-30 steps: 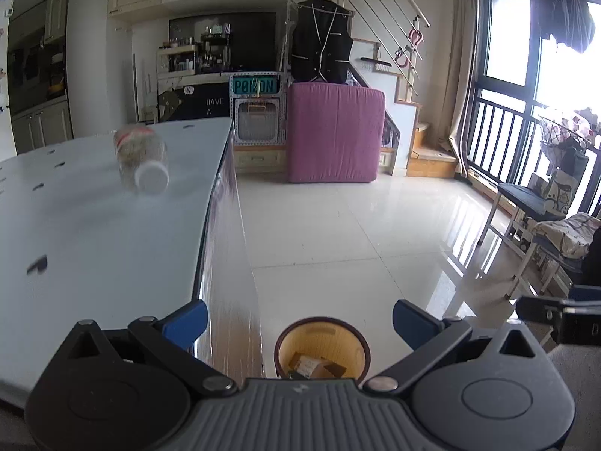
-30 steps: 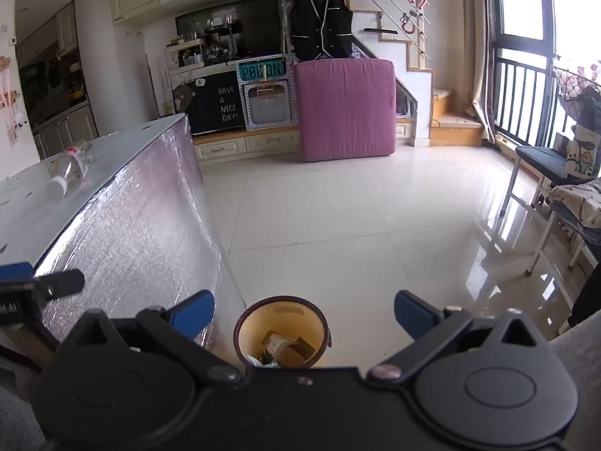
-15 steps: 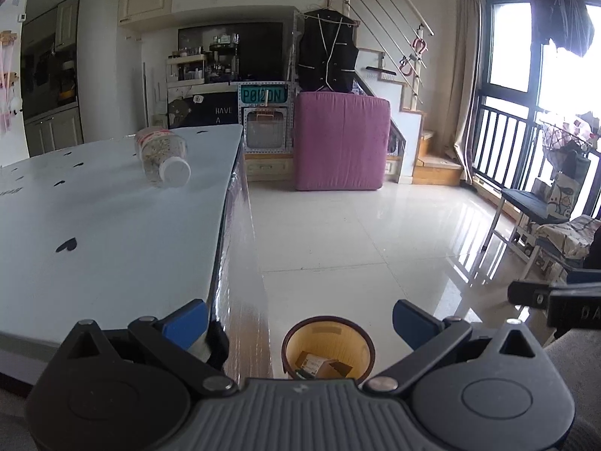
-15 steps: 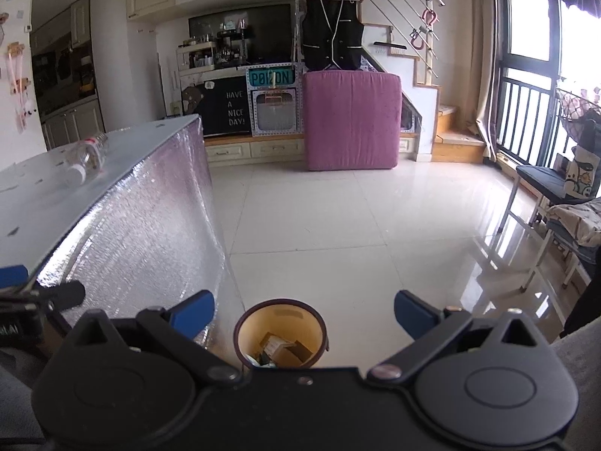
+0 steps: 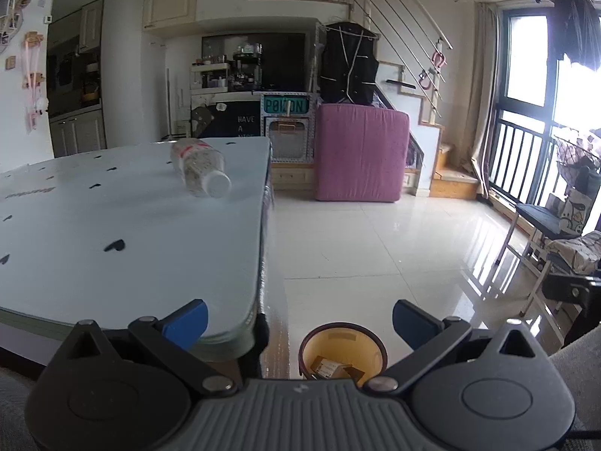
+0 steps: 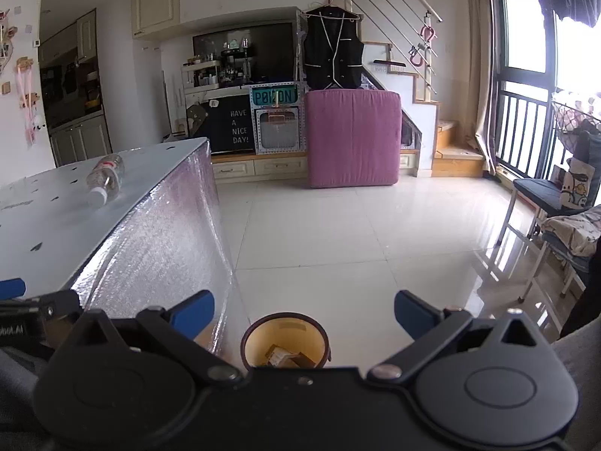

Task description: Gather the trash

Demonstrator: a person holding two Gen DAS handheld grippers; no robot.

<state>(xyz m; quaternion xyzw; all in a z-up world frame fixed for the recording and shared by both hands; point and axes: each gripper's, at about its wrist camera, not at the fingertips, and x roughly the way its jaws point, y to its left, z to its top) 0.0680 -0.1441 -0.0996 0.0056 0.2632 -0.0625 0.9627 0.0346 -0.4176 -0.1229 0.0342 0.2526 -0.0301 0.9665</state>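
A clear plastic bottle (image 5: pixel 199 169) with a red label and white cap lies on its side on the white table (image 5: pixel 112 233), cap toward me; it also shows in the right wrist view (image 6: pixel 104 181). A yellow waste bin (image 5: pixel 343 353) with a dark rim stands on the floor beside the table's near corner, with cardboard scraps inside; it also shows in the right wrist view (image 6: pixel 285 342). My left gripper (image 5: pixel 299 319) is open and empty above the table corner and bin. My right gripper (image 6: pixel 303 310) is open and empty above the bin.
The table side is wrapped in silvery foil (image 6: pixel 161 248). A pink mattress (image 5: pixel 360 156) leans against the stairs at the back. Chairs with cloths (image 5: pixel 563 240) stand at the right by the window railing. Glossy tiled floor (image 5: pixel 375 248) lies between.
Both views have tilted upward and shifted right, so the bottle and table sit further right in the left wrist view. Both grippers stay open and empty.
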